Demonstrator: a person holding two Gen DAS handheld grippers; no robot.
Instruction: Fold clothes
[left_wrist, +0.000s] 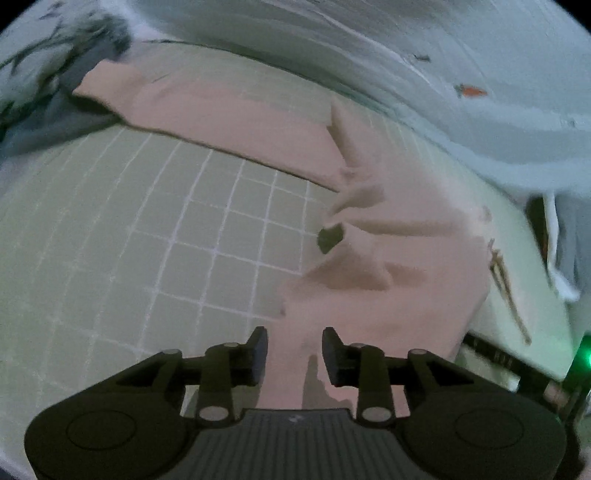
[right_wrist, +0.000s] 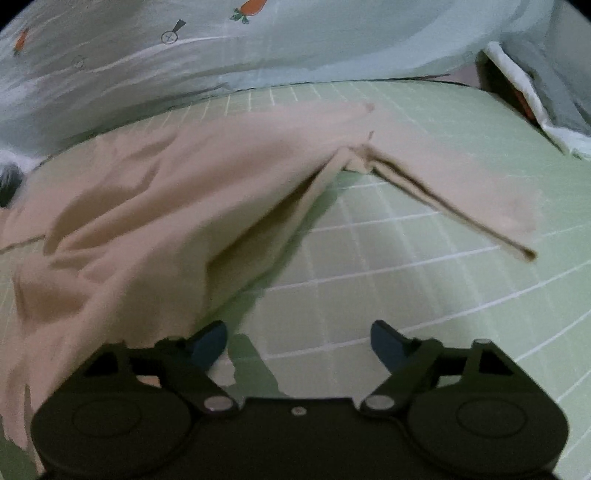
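A beige pair of trousers (left_wrist: 399, 240) lies crumpled on a green gridded mat (left_wrist: 147, 221). In the left wrist view my left gripper (left_wrist: 294, 354) hovers over the beige cloth with its jaws apart and nothing between them. In the right wrist view the trousers (right_wrist: 155, 206) spread to the left and one leg runs off to the right. My right gripper (right_wrist: 299, 345) is open wide over the bare mat (right_wrist: 406, 277), just right of the cloth's near edge. Neither gripper holds the cloth.
A pale green bedsheet with carrot prints (right_wrist: 258, 44) is bunched along the mat's far side and also shows in the left wrist view (left_wrist: 443, 55). Dark patterned cloth (left_wrist: 55, 66) lies at the far left. A white cloth edge (right_wrist: 524, 96) sits far right.
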